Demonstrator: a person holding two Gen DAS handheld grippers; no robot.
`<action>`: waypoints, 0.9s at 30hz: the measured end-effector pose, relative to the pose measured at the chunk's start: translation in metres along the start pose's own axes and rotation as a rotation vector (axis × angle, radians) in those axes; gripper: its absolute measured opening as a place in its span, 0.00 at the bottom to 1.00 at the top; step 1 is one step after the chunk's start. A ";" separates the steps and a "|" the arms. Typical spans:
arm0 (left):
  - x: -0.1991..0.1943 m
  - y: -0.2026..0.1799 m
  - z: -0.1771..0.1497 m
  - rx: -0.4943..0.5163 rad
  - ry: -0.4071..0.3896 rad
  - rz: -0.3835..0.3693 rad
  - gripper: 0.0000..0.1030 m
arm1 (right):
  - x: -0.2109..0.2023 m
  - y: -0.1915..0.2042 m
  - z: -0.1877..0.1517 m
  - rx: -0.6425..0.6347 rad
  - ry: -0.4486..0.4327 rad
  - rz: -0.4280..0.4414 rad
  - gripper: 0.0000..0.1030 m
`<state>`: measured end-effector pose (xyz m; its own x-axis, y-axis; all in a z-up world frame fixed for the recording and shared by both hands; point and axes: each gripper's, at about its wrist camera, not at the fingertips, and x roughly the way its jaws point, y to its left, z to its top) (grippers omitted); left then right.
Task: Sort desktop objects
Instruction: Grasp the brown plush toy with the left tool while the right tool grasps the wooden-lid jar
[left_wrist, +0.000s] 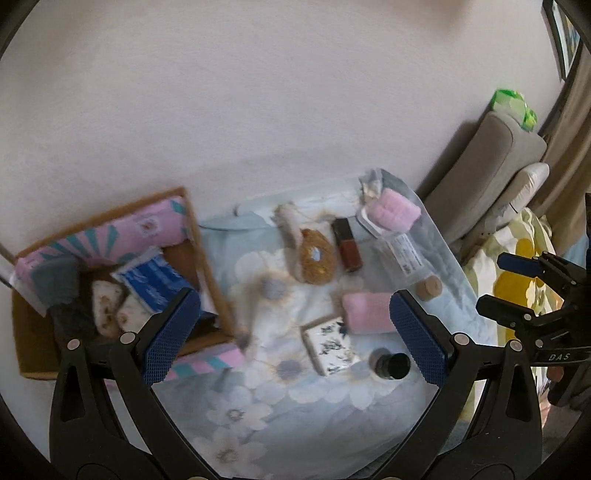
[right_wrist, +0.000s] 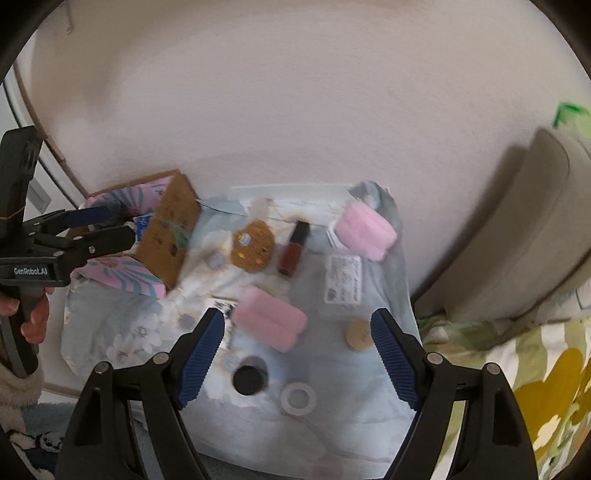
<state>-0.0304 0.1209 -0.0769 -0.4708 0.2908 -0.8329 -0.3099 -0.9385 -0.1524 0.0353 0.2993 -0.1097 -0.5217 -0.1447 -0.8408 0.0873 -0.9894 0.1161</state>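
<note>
1. Two grippers hang above the work area, both angled steeply downward. The left gripper has its jaws set wide apart with nothing between the pads. The right gripper is likewise spread and empty.
2. Directly beyond the right gripper lies a pink foam roller, resting flat on the floral cloth. Its long axis runs diagonally, from upper left to lower right in the right wrist view, so it is skewed to the line across the two pads.
3. A black cap and a white ring sit nearer the camera, between the right jaws; a cork lid lies just inside the right pad.
4. Farther out are a red lip-gloss tube, a brown cookie-shaped item and a second pink roller.
5. The cardboard box, already holding several items, stands at the left, next to the left gripper.
6. Judgement: the roller is nearer the right gripper; a wrist roll would probably be needed before closing across its short side.
</note>
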 end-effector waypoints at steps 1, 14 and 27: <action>0.007 -0.006 -0.003 0.002 0.014 -0.003 0.98 | 0.004 -0.006 -0.005 0.012 0.006 0.007 0.76; 0.093 -0.033 0.003 -0.046 0.094 0.076 0.89 | 0.050 -0.049 -0.046 0.081 0.037 0.066 0.76; 0.156 -0.029 0.018 -0.060 0.100 0.158 0.80 | 0.085 -0.059 -0.058 0.025 -0.003 0.021 0.59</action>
<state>-0.1096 0.1966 -0.1934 -0.4242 0.1219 -0.8973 -0.1872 -0.9813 -0.0447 0.0357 0.3457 -0.2184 -0.5222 -0.1650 -0.8367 0.0767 -0.9862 0.1467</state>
